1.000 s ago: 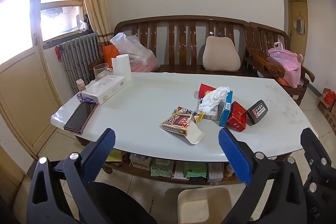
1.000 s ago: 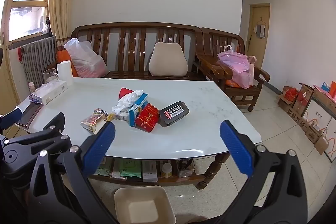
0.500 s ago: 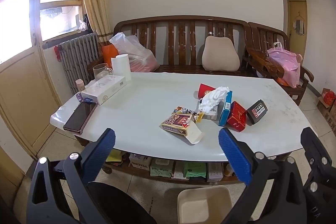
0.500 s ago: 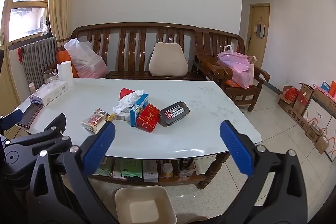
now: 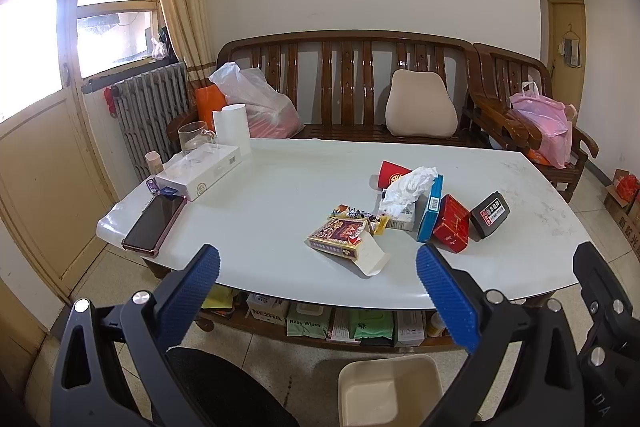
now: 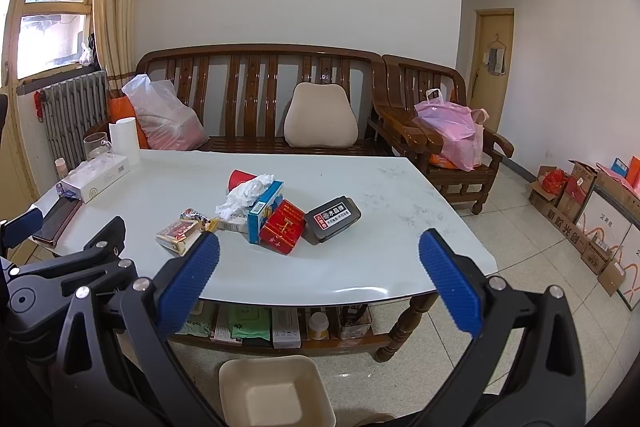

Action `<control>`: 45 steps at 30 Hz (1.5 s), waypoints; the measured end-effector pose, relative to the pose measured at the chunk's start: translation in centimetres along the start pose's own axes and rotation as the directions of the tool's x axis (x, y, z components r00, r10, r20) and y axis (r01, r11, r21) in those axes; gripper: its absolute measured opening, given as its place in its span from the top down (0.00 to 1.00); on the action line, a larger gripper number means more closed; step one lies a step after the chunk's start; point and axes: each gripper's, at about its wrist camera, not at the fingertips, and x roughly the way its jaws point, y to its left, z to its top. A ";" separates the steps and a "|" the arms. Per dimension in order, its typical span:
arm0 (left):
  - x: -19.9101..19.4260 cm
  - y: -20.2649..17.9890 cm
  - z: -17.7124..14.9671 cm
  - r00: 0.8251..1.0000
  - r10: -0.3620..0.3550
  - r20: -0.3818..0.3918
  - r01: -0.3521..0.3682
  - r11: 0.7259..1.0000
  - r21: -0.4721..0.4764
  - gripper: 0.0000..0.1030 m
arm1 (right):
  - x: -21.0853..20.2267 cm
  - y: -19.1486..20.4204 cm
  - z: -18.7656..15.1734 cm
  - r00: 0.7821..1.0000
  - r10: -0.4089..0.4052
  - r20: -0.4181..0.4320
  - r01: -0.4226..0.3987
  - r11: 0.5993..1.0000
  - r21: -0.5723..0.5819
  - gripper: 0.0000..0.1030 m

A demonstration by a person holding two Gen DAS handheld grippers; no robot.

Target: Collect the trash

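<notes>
A heap of trash lies near the middle of the white table (image 5: 280, 195): a crumpled tissue (image 5: 406, 187), a red paper cup (image 5: 392, 174), a blue box (image 5: 431, 213), a red box (image 5: 452, 223), a black box (image 5: 490, 214), a patterned carton (image 5: 340, 237) and candy wrappers (image 5: 354, 214). The same heap shows in the right wrist view, with the tissue (image 6: 244, 197), red box (image 6: 283, 230) and black box (image 6: 332, 218). A beige bin (image 6: 274, 393) stands on the floor below the table's near edge. My left gripper (image 5: 316, 293) and right gripper (image 6: 318, 285) hang open in front of the table, holding nothing.
At the table's left end lie a phone (image 5: 154, 223), a long white box (image 5: 200, 173), a glass mug (image 5: 194, 137) and a paper roll (image 5: 232, 127). A wooden bench (image 5: 344, 75) with bags and a cushion stands behind. Cardboard boxes (image 6: 588, 211) line the right wall.
</notes>
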 end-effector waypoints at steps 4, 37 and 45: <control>0.0 0.1 0.1 1.000 -0.001 -0.001 0.001 1.000 -0.003 0.06 | -0.2 0.1 0.2 1.000 0.000 0.001 0.000 1.000 -0.001 0.05; -0.3 0.0 0.8 1.000 -0.009 -0.011 0.009 1.000 -0.008 0.06 | -0.2 -0.2 0.7 1.000 0.003 0.006 -0.003 1.000 0.000 0.05; -0.3 0.0 0.9 1.000 -0.010 -0.012 0.010 1.000 -0.008 0.06 | -0.1 -0.1 0.7 1.000 0.003 0.006 -0.003 1.000 0.000 0.05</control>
